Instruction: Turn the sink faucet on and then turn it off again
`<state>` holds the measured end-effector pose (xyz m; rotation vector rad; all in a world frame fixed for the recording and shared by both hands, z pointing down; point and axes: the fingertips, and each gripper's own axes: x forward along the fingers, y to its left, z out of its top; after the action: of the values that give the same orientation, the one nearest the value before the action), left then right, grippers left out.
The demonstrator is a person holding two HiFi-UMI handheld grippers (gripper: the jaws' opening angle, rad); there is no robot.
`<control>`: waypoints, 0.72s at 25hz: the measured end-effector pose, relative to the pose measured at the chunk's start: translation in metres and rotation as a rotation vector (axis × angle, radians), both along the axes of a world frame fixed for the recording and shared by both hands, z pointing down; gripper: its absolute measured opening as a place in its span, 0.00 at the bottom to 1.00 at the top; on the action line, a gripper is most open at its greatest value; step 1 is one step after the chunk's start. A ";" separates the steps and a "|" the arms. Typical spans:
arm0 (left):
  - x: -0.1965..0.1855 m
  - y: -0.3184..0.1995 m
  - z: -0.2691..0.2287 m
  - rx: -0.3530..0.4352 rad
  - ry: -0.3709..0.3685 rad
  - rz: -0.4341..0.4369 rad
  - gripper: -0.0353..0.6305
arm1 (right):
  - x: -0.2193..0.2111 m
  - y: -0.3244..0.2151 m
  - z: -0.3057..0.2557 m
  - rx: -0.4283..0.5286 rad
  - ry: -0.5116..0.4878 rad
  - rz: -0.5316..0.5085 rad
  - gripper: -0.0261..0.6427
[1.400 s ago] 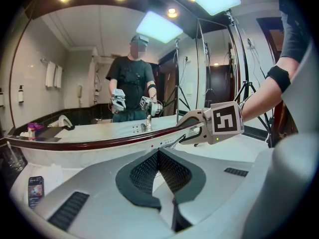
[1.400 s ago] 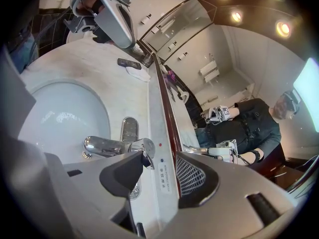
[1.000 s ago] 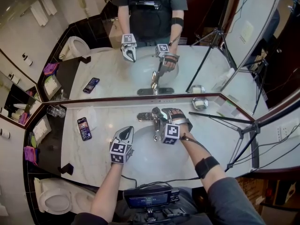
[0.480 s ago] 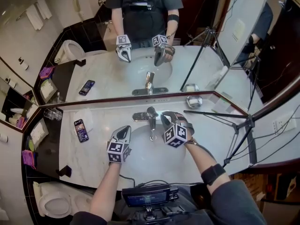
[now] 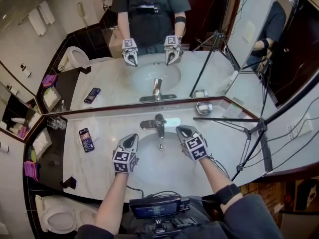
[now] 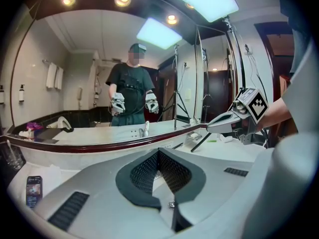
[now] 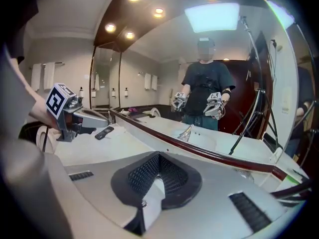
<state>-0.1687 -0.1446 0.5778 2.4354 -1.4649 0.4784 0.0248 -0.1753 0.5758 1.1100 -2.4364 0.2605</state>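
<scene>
– Your right gripper (image 5: 181, 129) has come off the faucet (image 5: 159, 123) and backed over the sink (image 5: 159, 166), fingers (image 7: 144, 177) just snapping shut on nothing. Same for your left gripper (image 5: 133, 137): shut, empty.
– Faucet's at the back edge of the desk (image 5: 97, 166). Can't tell if water's running; go back in with closed fingers and you'll probably just knock the lever.

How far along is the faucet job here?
Looks done: the right gripper, at the faucet handle a second ago, is off it, and no stream shows over the basin. In hand: nothing; its jaws have just been closing, empty, and the left gripper hovers shut, empty. Left: probably nothing, though these frames don't settle whether that was the off turn.
</scene>
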 end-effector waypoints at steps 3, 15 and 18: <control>-0.003 0.004 -0.001 0.002 0.007 -0.007 0.05 | 0.011 0.006 0.000 -0.026 -0.069 0.047 0.07; -0.007 0.015 -0.006 0.010 0.041 -0.021 0.05 | 0.023 0.020 0.012 -0.036 -0.087 0.075 0.07; -0.008 0.015 -0.005 0.006 0.046 -0.022 0.05 | 0.022 0.021 0.014 -0.036 -0.079 0.071 0.07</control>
<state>-0.1764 -0.1295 0.5728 2.4150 -1.4751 0.4107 0.0473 -0.1546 0.5899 1.1933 -2.4534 0.3764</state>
